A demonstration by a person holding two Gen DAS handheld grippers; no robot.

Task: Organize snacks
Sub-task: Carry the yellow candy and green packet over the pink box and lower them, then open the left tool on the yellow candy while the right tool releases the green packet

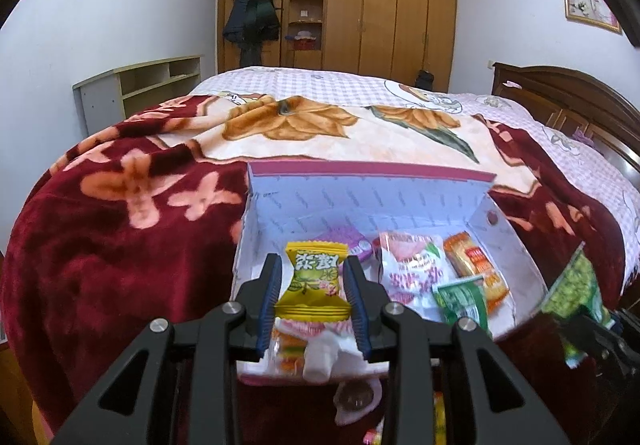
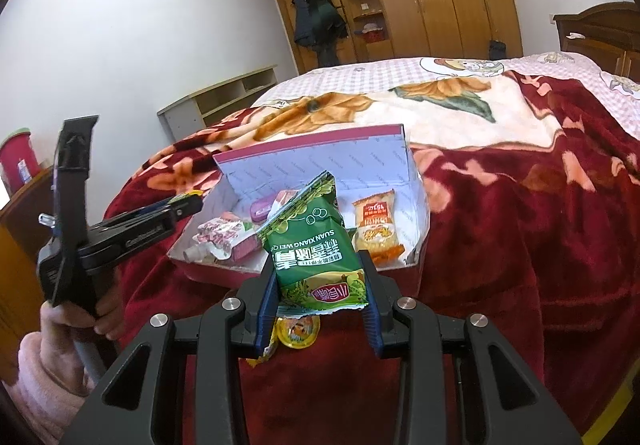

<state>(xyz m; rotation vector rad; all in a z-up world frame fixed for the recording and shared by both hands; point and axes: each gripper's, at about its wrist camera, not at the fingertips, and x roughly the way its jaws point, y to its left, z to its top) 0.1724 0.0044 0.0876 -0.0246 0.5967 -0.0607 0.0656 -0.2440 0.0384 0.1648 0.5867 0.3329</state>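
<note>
Two claws, each pinching one packet: the left claw (image 1: 312,281) clamps a yellow packet (image 1: 313,281) above the box's near left corner, and the right claw (image 2: 320,285) clamps a green packet (image 2: 316,245) before the box's near rim. One open box (image 2: 320,161), white inside with a pink edge, sits on a red flowered blanket (image 2: 520,205) on a bed (image 1: 320,81). In the box: a white spouted pouch (image 2: 218,237), a purple packet (image 2: 262,210), an orange packet (image 2: 375,229) and more. A small yellow cup (image 2: 298,331) lies on the blanket before the box. A wooden wardrobe (image 1: 380,5) fills the far wall; a low shelf (image 1: 140,85) stands left of the bed.
</note>
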